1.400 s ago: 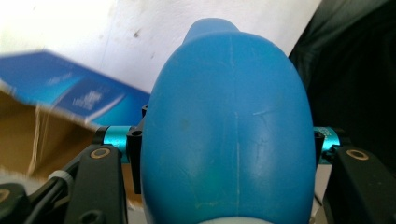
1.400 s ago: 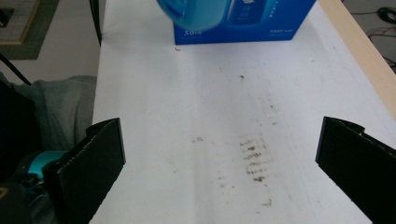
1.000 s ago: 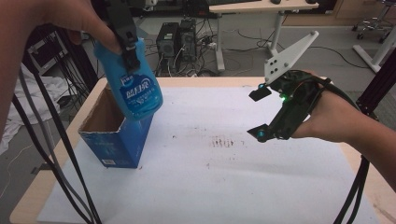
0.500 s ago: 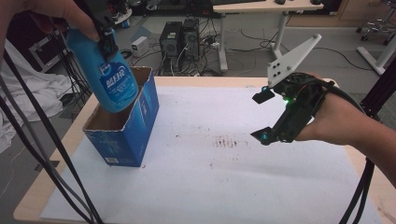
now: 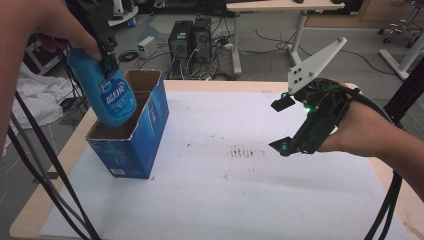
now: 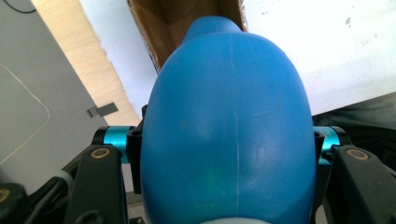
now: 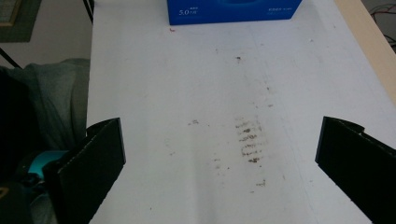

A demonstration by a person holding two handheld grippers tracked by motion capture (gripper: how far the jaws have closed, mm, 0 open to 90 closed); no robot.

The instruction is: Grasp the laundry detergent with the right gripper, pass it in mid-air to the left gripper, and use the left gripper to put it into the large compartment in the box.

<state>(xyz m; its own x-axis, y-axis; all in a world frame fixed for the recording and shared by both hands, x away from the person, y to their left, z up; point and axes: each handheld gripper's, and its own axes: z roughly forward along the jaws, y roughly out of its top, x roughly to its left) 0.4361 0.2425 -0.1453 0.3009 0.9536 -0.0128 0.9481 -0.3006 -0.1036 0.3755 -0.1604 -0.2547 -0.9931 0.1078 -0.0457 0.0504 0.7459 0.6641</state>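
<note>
black gripper (image 5: 283, 125), grey plate, blk cables

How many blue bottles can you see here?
1. The blue bottle is held by the left claw, its lower end dipping into the open blue cardboard box at the table's left. More could be hidden inside the box.

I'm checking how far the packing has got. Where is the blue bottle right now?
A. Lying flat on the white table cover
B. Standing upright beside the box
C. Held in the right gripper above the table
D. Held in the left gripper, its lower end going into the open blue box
D: the left gripper clamps the blue bottle, whose lower end dips into the open top of the blue box.
</note>
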